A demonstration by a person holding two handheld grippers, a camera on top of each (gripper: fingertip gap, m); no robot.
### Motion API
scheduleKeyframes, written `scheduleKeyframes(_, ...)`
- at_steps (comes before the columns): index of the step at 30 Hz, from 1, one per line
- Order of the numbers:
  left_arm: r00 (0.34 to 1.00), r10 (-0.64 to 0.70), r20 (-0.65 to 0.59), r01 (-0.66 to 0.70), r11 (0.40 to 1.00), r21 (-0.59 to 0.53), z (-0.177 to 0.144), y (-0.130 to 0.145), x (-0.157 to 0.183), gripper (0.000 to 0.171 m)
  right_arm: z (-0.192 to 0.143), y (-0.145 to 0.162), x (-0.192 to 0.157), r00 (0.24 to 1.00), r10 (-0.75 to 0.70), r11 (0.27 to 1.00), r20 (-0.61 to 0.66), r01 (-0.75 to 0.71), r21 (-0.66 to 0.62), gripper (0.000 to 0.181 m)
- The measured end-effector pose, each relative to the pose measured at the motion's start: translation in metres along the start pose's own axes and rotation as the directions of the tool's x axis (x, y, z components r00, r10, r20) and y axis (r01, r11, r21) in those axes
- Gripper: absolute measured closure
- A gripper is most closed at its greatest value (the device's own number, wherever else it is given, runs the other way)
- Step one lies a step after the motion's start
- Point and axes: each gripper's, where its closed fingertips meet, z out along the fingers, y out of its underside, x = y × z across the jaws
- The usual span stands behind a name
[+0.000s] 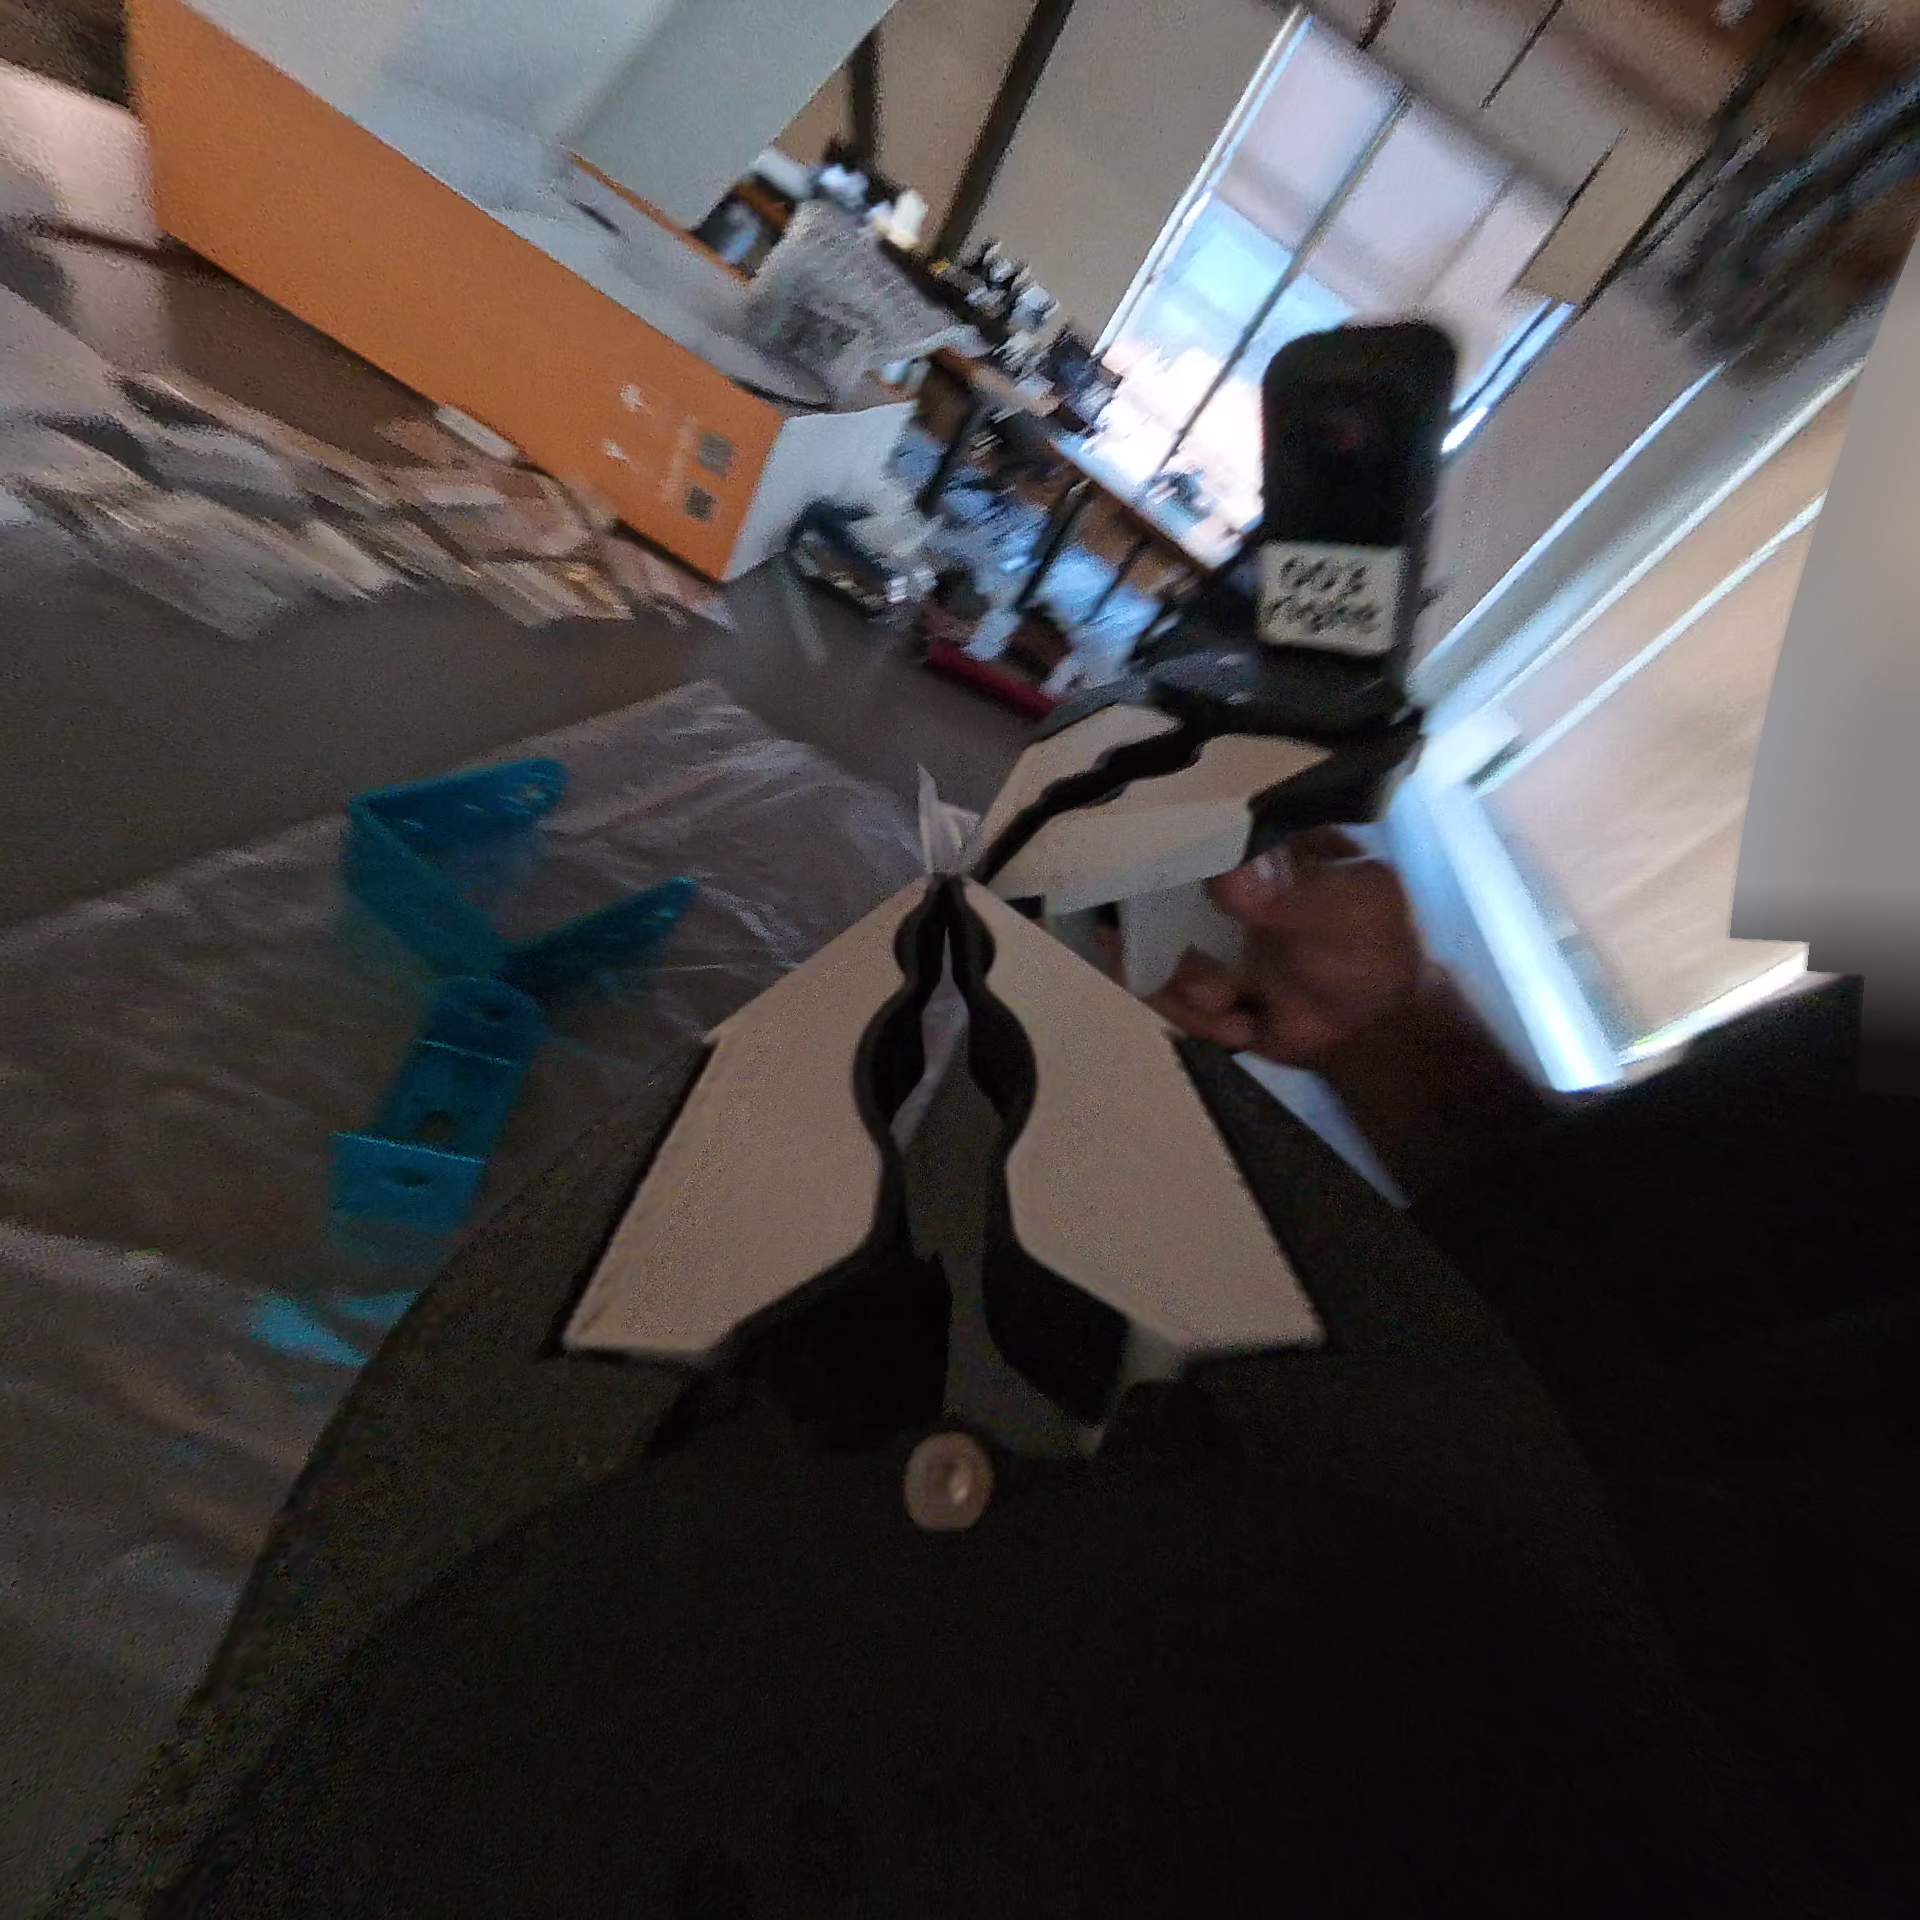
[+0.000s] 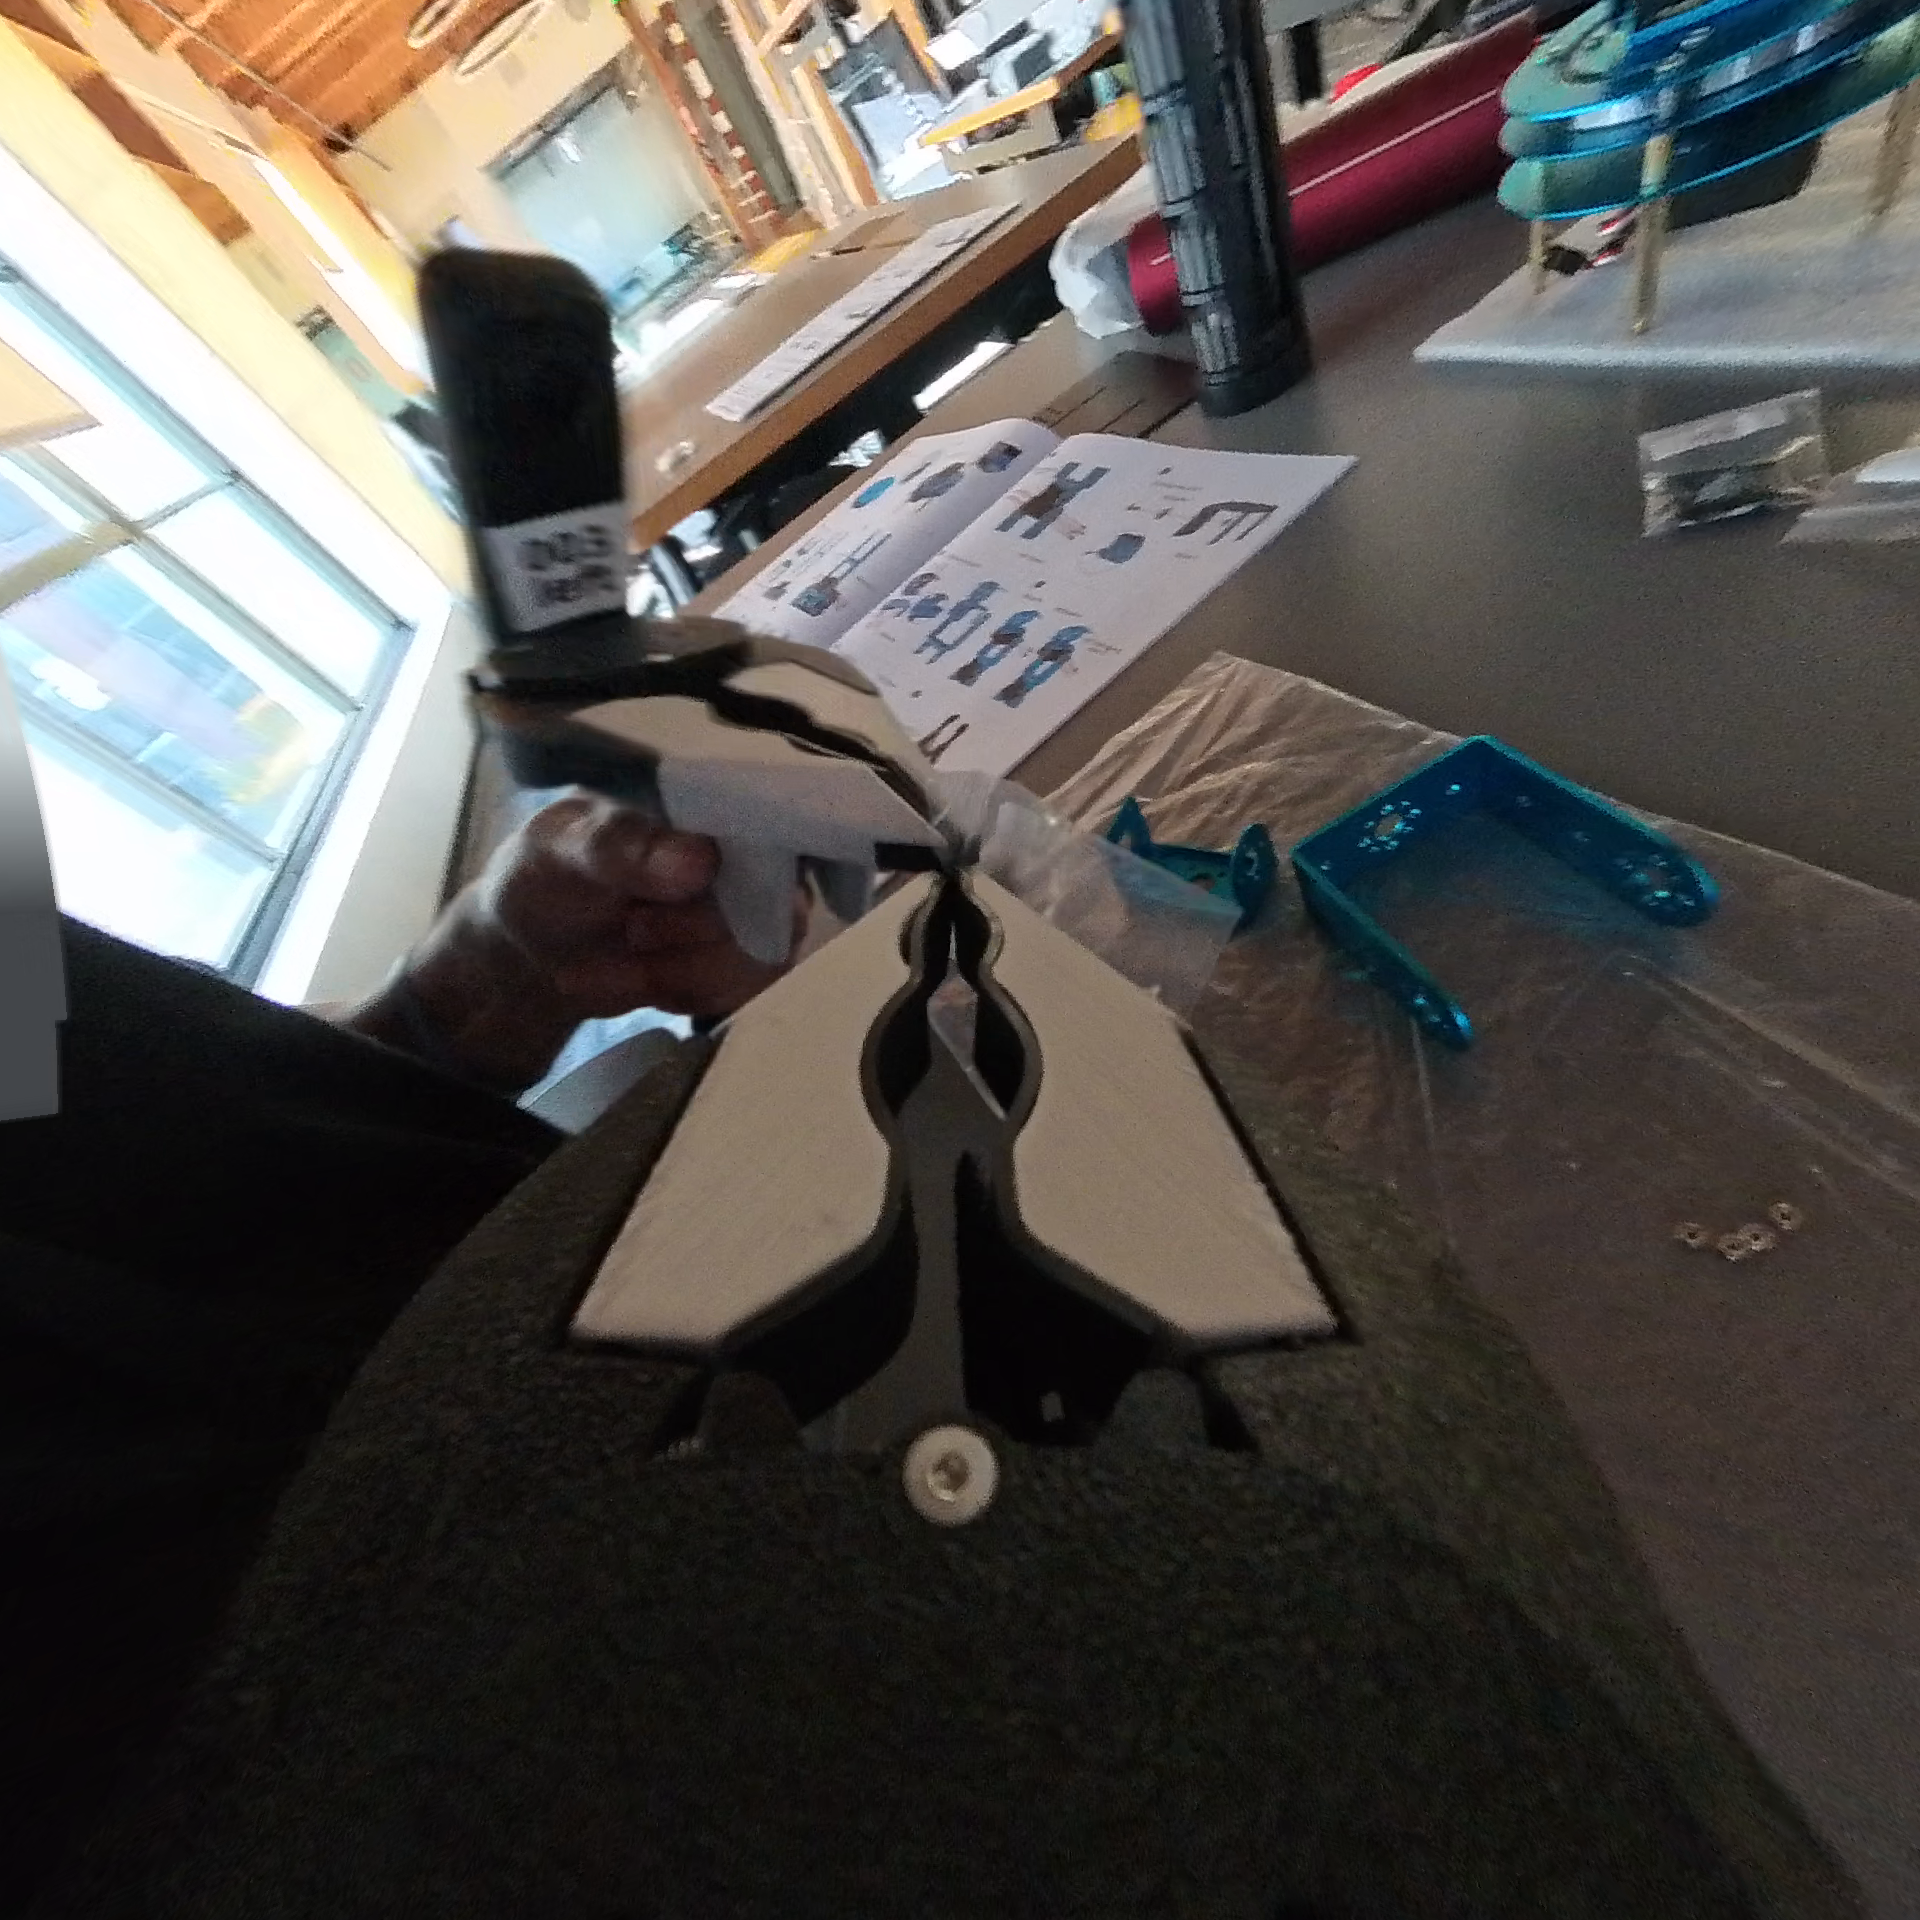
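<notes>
Both grippers' fingers pinch a clear bag [image 2: 1049, 842] over the grey table [image 2: 1558, 582]

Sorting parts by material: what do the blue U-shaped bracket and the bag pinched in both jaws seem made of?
Blue U-shaped bracket: probably anodised metal, given its thin bent sheet, drilled holes and satin sheen. Bag: thin clear plastic film, glossy and crinkled, see-through.

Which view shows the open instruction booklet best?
The right wrist view: the booklet lies open on the grey table, behind the left gripper, both pages visible though blurred. The left wrist view does not show it; there, only blue brackets on clear plastic.
</notes>
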Motion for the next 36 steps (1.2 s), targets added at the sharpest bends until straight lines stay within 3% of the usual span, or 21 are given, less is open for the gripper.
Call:
scheduleKeyframes(3, 0.964, 0.184, 0.193, -0.169, 0.981, -0.092, 0.002, 0.003, -0.013, 0.171, 0.006, 0.003, 0.013, 0.993, 0.003, 1.0, -0.116, -0.002, 0.009, 0.181)
scheduleKeyframes(6, 0.913, 0.205, 0.353, -0.175, 0.978, -0.114, -0.001, 0.007, -0.035, 0.171, 0.004, 0.003, 0.037, 0.955, -0.026, 0.998, -0.296, 0.04, 0.039, 0.181)
scheduleKeyframes(8, 0.904, 0.184, 0.386, -0.148, 0.981, -0.122, -0.002, 0.014, -0.041, 0.171, 0.009, 0.009, 0.035, 0.954, 0.023, 0.999, -0.3, -0.011, 0.039, 0.181)
scheduleKeyframes(10, 0.908, 0.148, 0.391, -0.106, 0.986, -0.128, -0.001, 0.02, -0.042, 0.171, 0.007, 0.013, 0.041, 0.927, -0.042, 0.999, -0.373, 0.049, 0.009, 0.181)
scheduleKeyframes(12, 0.908, 0.153, 0.39, -0.097, 0.982, -0.159, 0.001, 0.025, -0.042, 0.171, 0.01, 0.017, 0.038, 0.929, -0.08, 0.997, -0.361, 0.069, -0.042, 0.181)
scheduleKeyframes(15, 0.95, 0.06, 0.306, -0.017, 0.99, -0.141, 0.003, 0.021, -0.035, 0.171, 0.01, 0.019, 0.025, 0.91, -0.281, 0.959, -0.304, 0.26, -0.11, 0.181)
scheduleKeyframes(16, 0.964, 0.035, 0.265, 0.007, 0.987, -0.158, 0.004, 0.022, -0.033, 0.171, 0.006, 0.018, 0.024, 0.879, -0.377, 0.926, -0.291, 0.351, -0.139, 0.176)
scheduleKeyframes(18, 0.981, -0.019, 0.191, 0.061, 0.974, -0.217, 0.006, 0.027, -0.029, 0.171, -0.002, 0.022, 0.025, 0.809, -0.54, 0.839, -0.23, 0.5, -0.212, 0.127)
scheduleKeyframes(22, 0.98, -0.188, 0.058, 0.197, 0.942, -0.272, 0.012, 0.026, -0.02, 0.171, 0.001, 0.027, 0.021, 0.691, -0.72, 0.674, -0.061, 0.676, -0.297, 0.1)
scheduleKeyframes(25, 0.963, -0.269, -0.002, 0.258, 0.923, -0.286, 0.015, 0.021, -0.014, 0.171, 0.008, 0.028, 0.02, 0.623, -0.782, 0.594, -0.01, 0.74, -0.316, 0.11)
scheduleKeyframes(29, 0.939, -0.339, -0.056, 0.309, 0.905, -0.291, 0.016, 0.02, -0.006, 0.171, 0.008, 0.022, 0.019, 0.627, -0.779, 0.602, 0.004, 0.748, -0.279, 0.134)
scheduleKeyframes(34, 0.912, -0.398, -0.102, 0.355, 0.888, -0.291, 0.013, 0.02, -0.003, 0.171, 0.003, 0.021, 0.014, 0.661, -0.749, 0.631, 0.042, 0.732, -0.257, 0.141)
scheduleKeyframes(36, 0.907, -0.405, -0.115, 0.355, 0.883, -0.308, 0.012, 0.022, -0.002, 0.171, 0.0, 0.019, 0.011, 0.651, -0.758, 0.624, 0.051, 0.745, -0.235, 0.157)
